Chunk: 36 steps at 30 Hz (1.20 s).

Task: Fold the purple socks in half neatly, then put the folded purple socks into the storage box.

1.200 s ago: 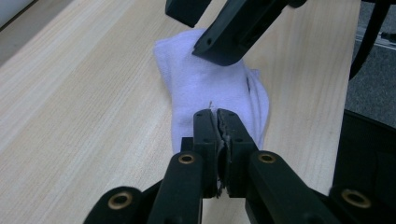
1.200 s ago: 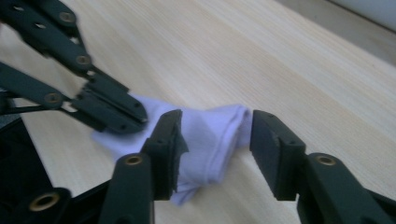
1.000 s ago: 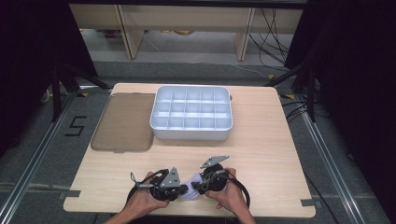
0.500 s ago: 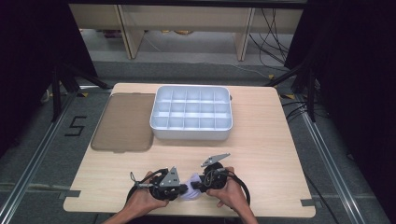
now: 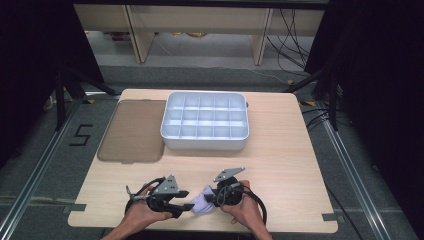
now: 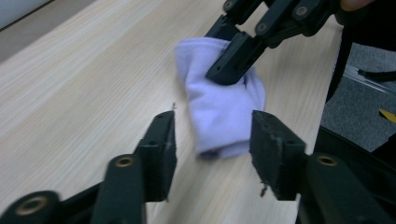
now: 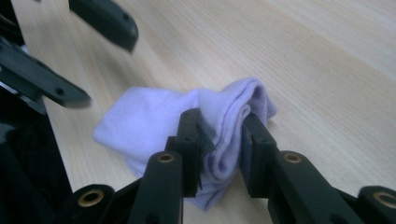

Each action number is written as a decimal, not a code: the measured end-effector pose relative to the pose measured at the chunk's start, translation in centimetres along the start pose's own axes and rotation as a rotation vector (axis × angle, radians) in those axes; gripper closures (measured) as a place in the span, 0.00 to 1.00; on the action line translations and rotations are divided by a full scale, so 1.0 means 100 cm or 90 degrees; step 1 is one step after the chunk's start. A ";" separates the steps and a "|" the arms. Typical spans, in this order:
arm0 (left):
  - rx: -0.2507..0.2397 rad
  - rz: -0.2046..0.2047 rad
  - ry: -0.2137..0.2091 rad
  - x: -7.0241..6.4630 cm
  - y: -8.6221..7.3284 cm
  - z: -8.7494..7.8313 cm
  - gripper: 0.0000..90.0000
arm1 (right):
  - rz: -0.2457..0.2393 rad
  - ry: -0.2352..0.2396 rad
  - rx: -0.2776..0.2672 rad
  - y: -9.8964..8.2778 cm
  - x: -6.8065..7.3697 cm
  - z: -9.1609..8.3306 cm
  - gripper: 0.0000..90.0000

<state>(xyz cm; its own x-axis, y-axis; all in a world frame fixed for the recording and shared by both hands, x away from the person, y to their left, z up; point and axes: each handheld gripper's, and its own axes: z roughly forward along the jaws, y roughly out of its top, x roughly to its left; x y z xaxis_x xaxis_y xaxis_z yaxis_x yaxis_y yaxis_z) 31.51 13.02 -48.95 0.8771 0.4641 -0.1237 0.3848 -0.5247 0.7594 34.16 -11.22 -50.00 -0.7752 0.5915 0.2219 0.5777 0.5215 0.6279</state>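
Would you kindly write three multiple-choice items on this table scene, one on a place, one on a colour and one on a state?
1. Where does the brown lid lie?
A. Left of the white tray
B. On the tray
C. At the near edge

2. What colour is the folded cloth?
A. Green
B. Pale lilac
C. Red

3. How does the right gripper stand?
A. Open above the tray
B. Closed on the cloth
C. Resting on the lid

Key: 1 A, lid flat beside the tray; 2 B, lilac fabric; 3 B, pads pinch the fold.
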 end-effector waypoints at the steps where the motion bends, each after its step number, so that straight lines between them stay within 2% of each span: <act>1: 0.000 -0.005 0.003 0.001 -0.003 -0.003 0.50 | -0.014 -0.015 0.006 0.001 0.004 0.000 0.81; 3: -0.004 -0.015 0.015 0.004 -0.009 -0.009 0.47 | -0.017 -0.018 0.000 0.001 0.006 0.001 0.81; 4: 0.003 -0.020 0.026 0.007 -0.013 -0.013 0.46 | -0.027 -0.030 0.006 0.002 0.008 0.000 0.81; 5: -0.003 -0.021 0.029 0.008 -0.016 -0.016 0.44 | -0.026 -0.036 0.002 0.001 0.010 0.000 0.81; 6: 0.007 -0.026 0.038 0.011 -0.019 -0.019 0.43 | -0.035 -0.043 0.009 0.002 0.011 0.000 0.81; 7: 0.003 -0.029 0.048 0.012 -0.023 -0.022 0.42 | -0.017 -0.045 0.012 0.003 0.013 0.001 0.81; 8: 0.003 -0.031 0.057 0.013 -0.026 -0.023 0.41 | -0.043 -0.049 0.015 0.004 0.014 0.000 0.81; 9: -0.001 -0.045 0.064 0.013 -0.029 -0.025 0.39 | -0.063 -0.054 0.011 0.004 0.013 0.001 0.81; 10: 0.015 -0.030 0.076 0.017 -0.032 -0.029 0.38 | -0.051 -0.051 0.018 0.005 0.015 0.001 0.81; 11: 0.019 -0.027 0.075 0.019 -0.035 -0.030 0.37 | -0.057 -0.051 0.009 0.005 0.015 0.003 0.81; 12: 0.016 -0.044 0.080 0.018 -0.036 -0.031 0.35 | -0.058 -0.057 0.008 0.004 0.015 0.003 0.81; 13: 0.021 -0.049 0.093 0.019 -0.038 -0.032 0.31 | -0.055 -0.054 0.015 0.005 0.016 0.000 0.82; 14: 0.016 -0.054 0.093 0.019 -0.039 -0.032 0.31 | -0.055 -0.054 0.015 0.005 0.016 0.000 0.82; 15: 0.022 -0.042 0.095 0.020 -0.040 -0.034 0.31 | -0.068 -0.055 0.013 0.005 0.016 0.000 0.82; 16: 0.016 -0.054 0.098 0.019 -0.041 -0.034 0.30 | -0.080 -0.051 0.009 0.005 0.015 0.000 0.82; 17: 0.024 -0.056 0.103 0.019 -0.042 -0.035 0.30 | -0.060 -0.051 0.016 0.006 0.019 -0.003 0.82; 18: 0.026 -0.045 0.103 0.021 -0.043 -0.035 0.30 | -0.060 -0.051 0.016 0.006 0.019 -0.003 0.82; 19: 0.029 -0.044 0.107 0.021 -0.044 -0.034 0.30 | -0.067 -0.040 0.010 0.007 0.019 -0.004 0.82; 20: 0.029 -0.045 0.108 0.021 -0.044 -0.034 0.30 | -0.071 -0.045 0.007 0.008 0.021 -0.006 0.82; 21: 0.026 -0.059 0.110 0.021 -0.044 -0.033 0.29 | -0.084 -0.043 0.003 0.010 0.025 -0.008 0.82; 23: 0.026 -0.051 0.111 0.021 -0.044 -0.033 0.29 | -0.095 -0.040 0.000 0.010 0.027 -0.009 0.82; 24: 0.023 -0.046 0.111 0.021 -0.044 -0.032 0.29 | -0.091 -0.041 0.002 0.011 0.029 -0.011 0.82; 25: 0.031 -0.045 0.114 0.020 -0.044 -0.033 0.29 | -0.097 -0.045 -0.009 0.011 0.030 -0.011 0.82; 26: 0.030 -0.052 0.119 0.019 -0.044 -0.032 0.29 | -0.100 -0.039 -0.004 0.012 0.031 -0.014 0.82; 27: 0.032 -0.036 0.116 0.019 -0.043 -0.032 0.29 | -0.104 -0.046 -0.007 0.014 0.033 -0.017 0.82; 28: 0.028 -0.041 0.110 0.019 -0.043 -0.032 0.29 | -0.104 -0.046 -0.007 0.014 0.033 -0.017 0.82; 30: 0.032 -0.034 0.114 0.020 -0.044 -0.032 0.29 | -0.110 -0.053 -0.018 0.016 0.033 -0.019 0.82; 31: 0.029 -0.050 0.115 0.019 -0.044 -0.032 0.29 | -0.108 -0.058 -0.015 0.018 0.032 -0.025 0.82; 35: 0.021 -0.049 0.114 0.023 -0.044 -0.033 0.29 | -0.108 -0.070 -0.032 0.020 0.028 -0.031 0.82; 36: 0.027 -0.049 0.122 0.024 -0.044 -0.033 0.29 | -0.104 -0.073 -0.037 0.020 0.027 -0.032 0.82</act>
<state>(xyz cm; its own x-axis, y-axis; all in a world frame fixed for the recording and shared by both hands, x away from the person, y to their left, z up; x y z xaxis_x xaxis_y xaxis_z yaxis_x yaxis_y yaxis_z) 30.91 18.83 -50.48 0.7754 0.6292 -0.0537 0.4639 -0.5099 0.7244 32.39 -10.51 -45.72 -0.8210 0.5701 0.0299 0.4290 0.5816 0.6912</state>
